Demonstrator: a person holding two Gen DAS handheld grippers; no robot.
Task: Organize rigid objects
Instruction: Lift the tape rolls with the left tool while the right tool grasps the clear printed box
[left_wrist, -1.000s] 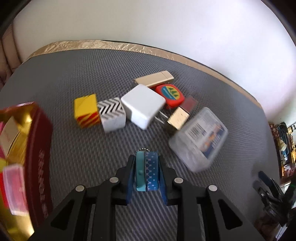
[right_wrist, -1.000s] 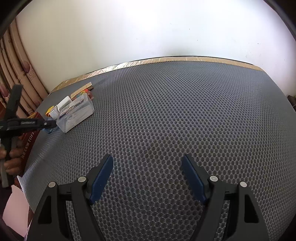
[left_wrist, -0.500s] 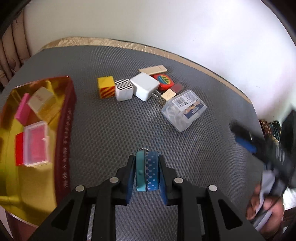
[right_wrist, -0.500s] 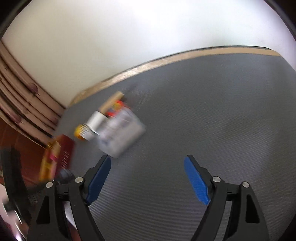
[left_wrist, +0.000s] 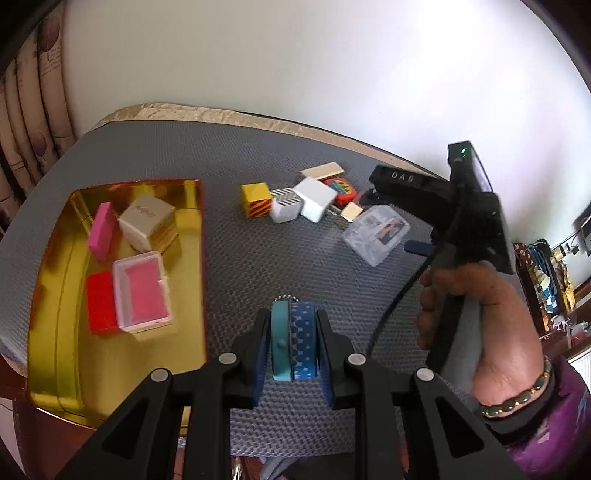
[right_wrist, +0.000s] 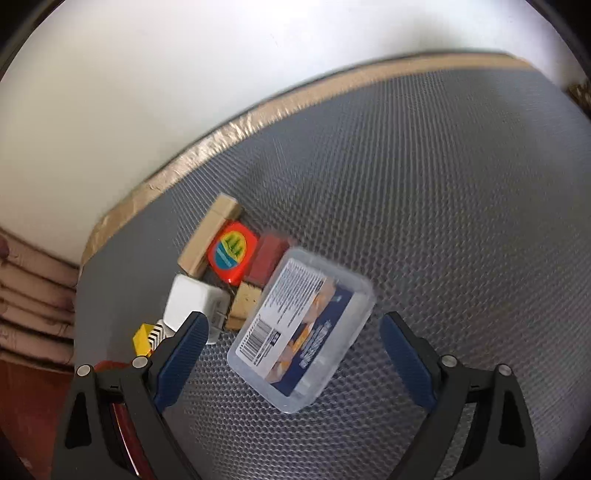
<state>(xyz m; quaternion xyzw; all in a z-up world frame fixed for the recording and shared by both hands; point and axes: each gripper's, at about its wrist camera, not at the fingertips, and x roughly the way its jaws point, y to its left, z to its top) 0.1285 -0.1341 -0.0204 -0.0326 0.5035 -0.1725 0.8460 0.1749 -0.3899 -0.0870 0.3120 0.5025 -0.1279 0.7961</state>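
Honeycomb-textured grey mat (right_wrist: 424, 192), glossy gold tray (left_wrist: 59, 295)

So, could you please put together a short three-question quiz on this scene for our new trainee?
1. True or false: the left gripper is shut on a teal and blue tape measure.
2. Which thing lies between the open right gripper's fingers? A) clear plastic box B) white charger C) yellow block
3. Fill in: the pink-lined clear case lies in the ____ tray.

Key: 1 true; 2 A; 3 gold.
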